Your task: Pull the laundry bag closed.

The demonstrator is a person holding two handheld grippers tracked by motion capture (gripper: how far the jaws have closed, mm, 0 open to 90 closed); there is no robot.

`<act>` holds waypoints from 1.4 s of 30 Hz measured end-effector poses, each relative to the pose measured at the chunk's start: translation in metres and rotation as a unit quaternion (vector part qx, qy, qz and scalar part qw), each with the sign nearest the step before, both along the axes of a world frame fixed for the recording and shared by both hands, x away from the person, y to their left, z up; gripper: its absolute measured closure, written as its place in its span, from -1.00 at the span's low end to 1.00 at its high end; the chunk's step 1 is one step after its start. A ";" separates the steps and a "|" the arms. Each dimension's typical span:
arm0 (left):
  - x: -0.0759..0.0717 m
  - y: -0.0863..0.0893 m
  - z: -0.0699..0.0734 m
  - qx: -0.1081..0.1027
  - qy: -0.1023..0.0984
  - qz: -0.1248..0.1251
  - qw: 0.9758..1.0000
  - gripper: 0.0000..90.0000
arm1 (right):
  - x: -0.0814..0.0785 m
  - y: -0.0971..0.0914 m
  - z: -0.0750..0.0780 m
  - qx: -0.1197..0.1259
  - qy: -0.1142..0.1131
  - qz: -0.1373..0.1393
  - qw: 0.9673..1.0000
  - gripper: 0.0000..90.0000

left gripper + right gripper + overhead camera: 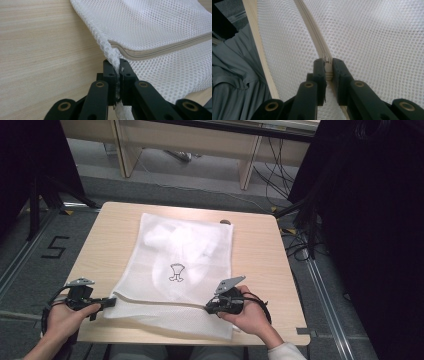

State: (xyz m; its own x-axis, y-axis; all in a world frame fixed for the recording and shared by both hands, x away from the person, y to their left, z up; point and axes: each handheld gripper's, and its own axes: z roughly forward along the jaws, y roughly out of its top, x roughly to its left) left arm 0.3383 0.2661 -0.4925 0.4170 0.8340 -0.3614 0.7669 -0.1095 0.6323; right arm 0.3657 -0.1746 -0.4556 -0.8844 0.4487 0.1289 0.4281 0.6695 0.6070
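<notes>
My left tool (117, 68) clamps the mesh bag's (185, 250) corner, my right tool (328, 67) pinches the zipper (315, 37) — zipping looks barely begun, nearly all left.

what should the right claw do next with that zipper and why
Probably draw the right claw along the zipper toward the left claw. The right one is shut on what looks like the slider at the zipper's right end, while the left pinches the mesh bag edge at the other end, which braces the bag on the table.
</notes>
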 end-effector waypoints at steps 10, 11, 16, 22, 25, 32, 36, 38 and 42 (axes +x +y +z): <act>0.000 0.000 0.000 0.002 0.001 -0.003 1.000 0.89 | 0.000 -0.004 0.000 0.001 0.002 -0.002 1.000 0.83; 0.000 0.001 0.000 0.004 0.000 -0.004 1.000 0.89 | 0.000 -0.005 0.001 -0.003 -0.002 -0.003 1.000 0.83; 0.000 0.000 0.000 0.002 0.001 -0.003 1.000 0.89 | 0.000 -0.006 0.000 -0.002 0.004 -0.004 1.000 0.83; 0.000 0.000 0.000 0.003 0.002 -0.003 1.000 0.89 | -0.001 -0.009 0.001 -0.004 0.002 -0.011 1.000 0.83; 0.000 0.000 0.000 0.003 0.002 -0.003 1.000 0.89 | 0.000 -0.009 0.000 -0.002 0.006 -0.010 1.000 0.83; 0.000 0.000 0.000 0.001 0.002 -0.002 1.000 0.89 | -0.001 -0.010 0.001 -0.001 0.009 -0.012 1.000 0.83; 0.000 0.000 0.000 0.002 0.001 -0.001 1.000 0.89 | -0.001 -0.011 0.001 -0.002 0.006 -0.016 1.000 0.83; 0.000 0.000 0.000 0.001 0.002 0.000 1.000 0.89 | -0.001 -0.013 0.001 -0.005 0.008 -0.017 1.000 0.83; 0.000 0.000 0.000 0.005 0.001 -0.003 1.000 0.89 | -0.003 -0.016 0.001 -0.001 0.011 -0.026 1.000 0.83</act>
